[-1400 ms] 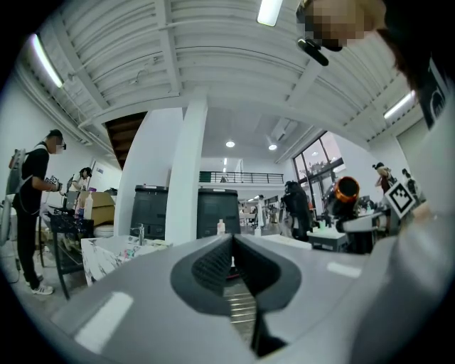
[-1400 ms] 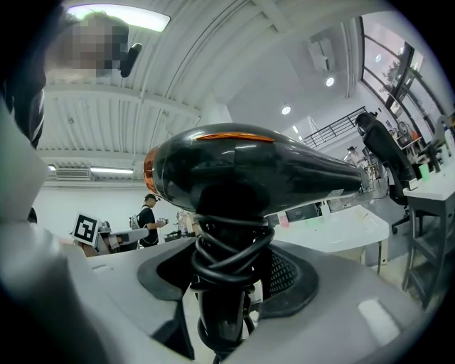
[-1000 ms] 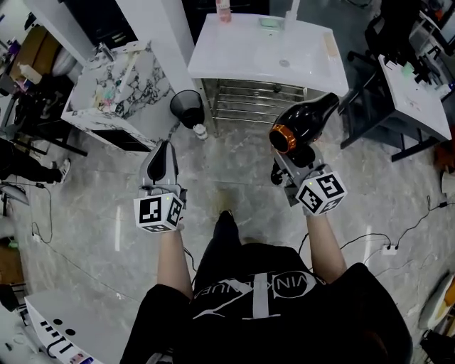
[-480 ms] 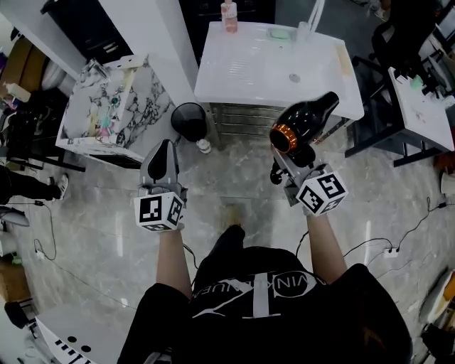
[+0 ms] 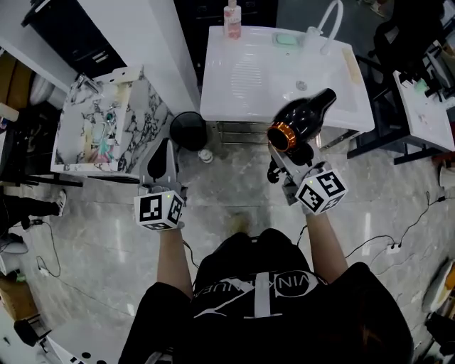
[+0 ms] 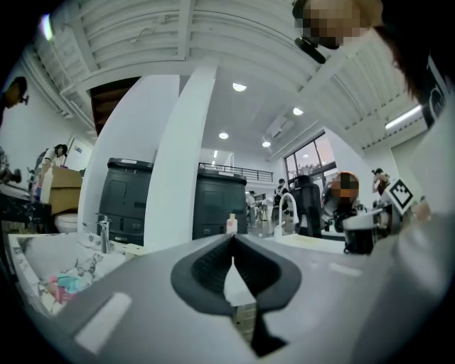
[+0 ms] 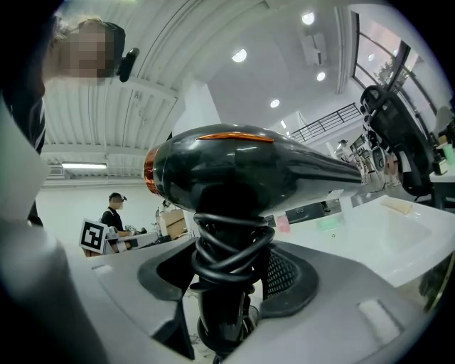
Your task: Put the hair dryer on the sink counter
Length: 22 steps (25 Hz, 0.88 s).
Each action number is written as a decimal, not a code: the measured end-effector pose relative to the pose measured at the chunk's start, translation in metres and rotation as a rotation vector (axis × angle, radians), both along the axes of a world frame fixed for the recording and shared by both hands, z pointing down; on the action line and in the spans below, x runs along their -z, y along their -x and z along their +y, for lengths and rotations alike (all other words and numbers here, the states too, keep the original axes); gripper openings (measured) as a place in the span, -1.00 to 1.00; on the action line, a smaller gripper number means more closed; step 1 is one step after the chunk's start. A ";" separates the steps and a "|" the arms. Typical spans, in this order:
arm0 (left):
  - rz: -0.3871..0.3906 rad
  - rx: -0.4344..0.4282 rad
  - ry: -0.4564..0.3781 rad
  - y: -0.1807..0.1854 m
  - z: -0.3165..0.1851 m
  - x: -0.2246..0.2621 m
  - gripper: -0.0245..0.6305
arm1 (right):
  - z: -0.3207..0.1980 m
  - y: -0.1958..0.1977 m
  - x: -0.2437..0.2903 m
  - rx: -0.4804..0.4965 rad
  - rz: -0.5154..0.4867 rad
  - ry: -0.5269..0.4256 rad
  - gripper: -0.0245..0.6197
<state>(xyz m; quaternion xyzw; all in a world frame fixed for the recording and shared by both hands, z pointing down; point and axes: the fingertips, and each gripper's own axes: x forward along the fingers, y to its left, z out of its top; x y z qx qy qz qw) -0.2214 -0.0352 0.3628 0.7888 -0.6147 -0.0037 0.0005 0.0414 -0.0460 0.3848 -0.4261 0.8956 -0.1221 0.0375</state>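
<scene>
A glossy black hair dryer point(image 5: 301, 119) with an orange ring at its back is held by its cord-wrapped handle in my right gripper point(image 5: 284, 162). In the right gripper view the jaws press on the hair dryer's point(image 7: 242, 167) handle from both sides. Its nozzle hangs over the front edge of the white sink counter point(image 5: 234, 89), above the basin. My left gripper point(image 5: 163, 160) is lower left, over the floor, jaws shut and empty point(image 6: 232, 264).
On the counter stand a pink bottle point(image 5: 232, 18), a green soap dish point(image 5: 287, 40) and a white tap point(image 5: 328, 18). A black bin point(image 5: 188, 129) sits left of the counter, beside a marble-topped table point(image 5: 96, 128). A dark chair point(image 5: 409, 32) is at the right.
The sink counter has come closer in the head view, and the hair dryer's nozzle now overlaps its front edge. Both grippers keep their hold and pose.
</scene>
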 end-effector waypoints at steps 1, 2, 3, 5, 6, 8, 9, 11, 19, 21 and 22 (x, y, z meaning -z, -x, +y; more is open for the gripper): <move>0.007 -0.002 0.005 0.001 -0.005 -0.003 -0.93 | -0.004 0.004 0.000 0.003 0.003 0.003 -0.12; 0.012 -0.007 0.011 0.001 -0.009 -0.006 -0.93 | -0.008 0.006 -0.001 0.007 0.007 0.008 -0.12; 0.014 -0.013 0.019 -0.001 -0.012 -0.010 -0.93 | -0.011 0.008 -0.002 0.010 0.014 0.014 -0.12; 0.013 -0.024 0.033 -0.003 -0.018 -0.016 -0.93 | -0.020 0.012 -0.003 0.015 0.026 0.025 -0.12; 0.014 -0.025 0.037 -0.003 -0.022 -0.018 -0.93 | -0.025 0.014 -0.004 0.015 0.029 0.031 -0.12; 0.023 -0.021 0.045 -0.001 -0.030 -0.024 -0.93 | -0.038 0.018 -0.005 0.016 0.027 0.041 -0.12; 0.026 -0.017 0.048 0.000 -0.034 -0.027 -0.93 | -0.043 0.019 -0.006 0.018 0.024 0.046 -0.12; 0.024 -0.010 0.050 0.001 -0.039 -0.032 -0.93 | -0.051 0.022 -0.009 0.026 0.018 0.048 -0.12; 0.008 0.028 0.018 0.022 -0.110 -0.011 -0.93 | -0.130 0.047 0.010 0.064 0.011 0.049 -0.12; 0.003 0.027 0.005 0.022 -0.132 -0.005 -0.93 | -0.151 0.052 0.012 0.070 0.018 0.055 -0.12; 0.003 0.026 -0.002 0.021 -0.143 -0.002 -0.93 | -0.161 0.053 0.012 0.073 0.024 0.059 -0.12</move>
